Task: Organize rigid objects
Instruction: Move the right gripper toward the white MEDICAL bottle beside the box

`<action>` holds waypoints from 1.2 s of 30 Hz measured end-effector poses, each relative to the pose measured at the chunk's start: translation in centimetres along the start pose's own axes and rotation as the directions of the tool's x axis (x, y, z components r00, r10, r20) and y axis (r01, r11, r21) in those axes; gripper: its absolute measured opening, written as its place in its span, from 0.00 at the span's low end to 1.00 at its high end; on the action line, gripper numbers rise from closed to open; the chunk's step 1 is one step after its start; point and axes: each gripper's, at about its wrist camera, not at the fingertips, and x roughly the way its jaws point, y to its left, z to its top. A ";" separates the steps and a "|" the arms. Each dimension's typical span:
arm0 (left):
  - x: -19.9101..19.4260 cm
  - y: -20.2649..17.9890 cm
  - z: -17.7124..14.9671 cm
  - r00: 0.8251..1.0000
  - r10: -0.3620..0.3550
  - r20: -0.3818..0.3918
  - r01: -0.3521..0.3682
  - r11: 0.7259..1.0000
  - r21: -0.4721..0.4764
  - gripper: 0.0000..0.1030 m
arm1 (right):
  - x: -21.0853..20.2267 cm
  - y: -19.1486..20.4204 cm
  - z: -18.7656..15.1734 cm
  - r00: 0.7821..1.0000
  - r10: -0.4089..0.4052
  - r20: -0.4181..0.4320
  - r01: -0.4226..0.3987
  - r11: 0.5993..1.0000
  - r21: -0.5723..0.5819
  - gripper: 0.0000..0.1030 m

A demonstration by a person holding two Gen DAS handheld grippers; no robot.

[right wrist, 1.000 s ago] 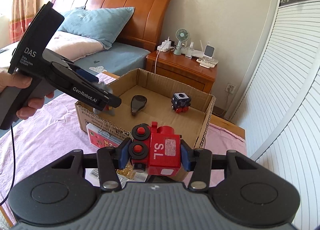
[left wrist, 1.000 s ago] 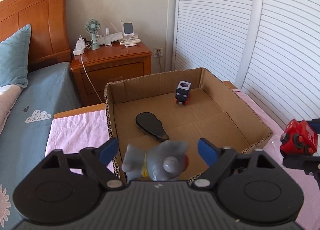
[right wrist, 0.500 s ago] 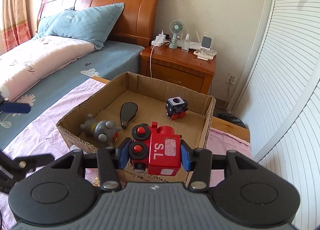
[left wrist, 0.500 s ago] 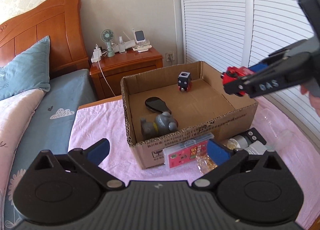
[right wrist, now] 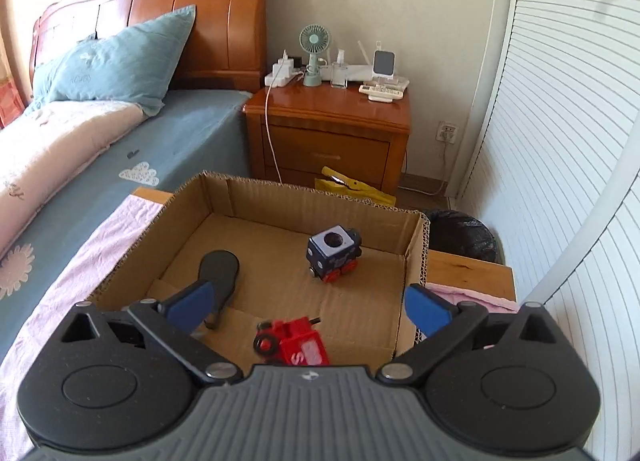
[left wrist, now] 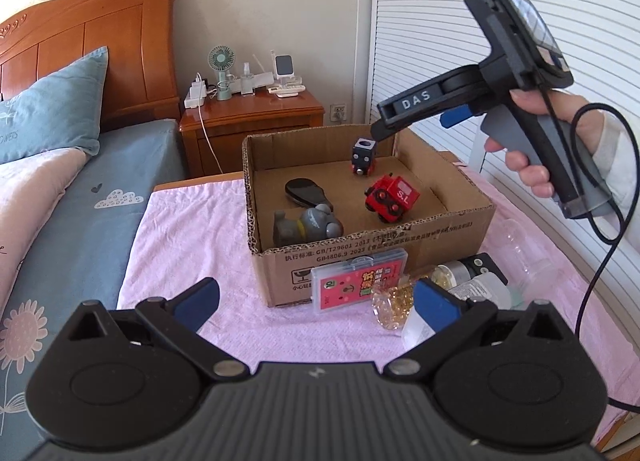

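Releasing the red train (right wrist: 294, 345) into the box (right wrist: 412, 261): right gripper (right wrist: 306, 307) hovering over the box's near right corner, jaws opening, nothing between them, train lying tilted on the cardboard floor at lower centre of the right view. Left gripper (left wrist: 316, 303) hanging back at the bottom of the left view, fingers wide apart and empty, aimed at the clutter in front of the box.

Doing it well, by judgement: lifting the right gripper straight up and clear of the box wall before swinging away, avoiding the blue train (right wrist: 334, 247) further back. Next, lining up the left gripper squarely on the pink case (left wrist: 359, 280) leaning against the box front, pads on its long edges, staying off the loose gold bag (left wrist: 394, 307) just beside it.
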 end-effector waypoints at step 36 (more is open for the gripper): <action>-2.3 0.0 -2.5 0.994 0.003 -0.110 -0.003 1.000 -0.005 0.99 | -4.7 2.5 -13.3 0.964 -0.111 -0.243 0.118 0.993 0.015 1.00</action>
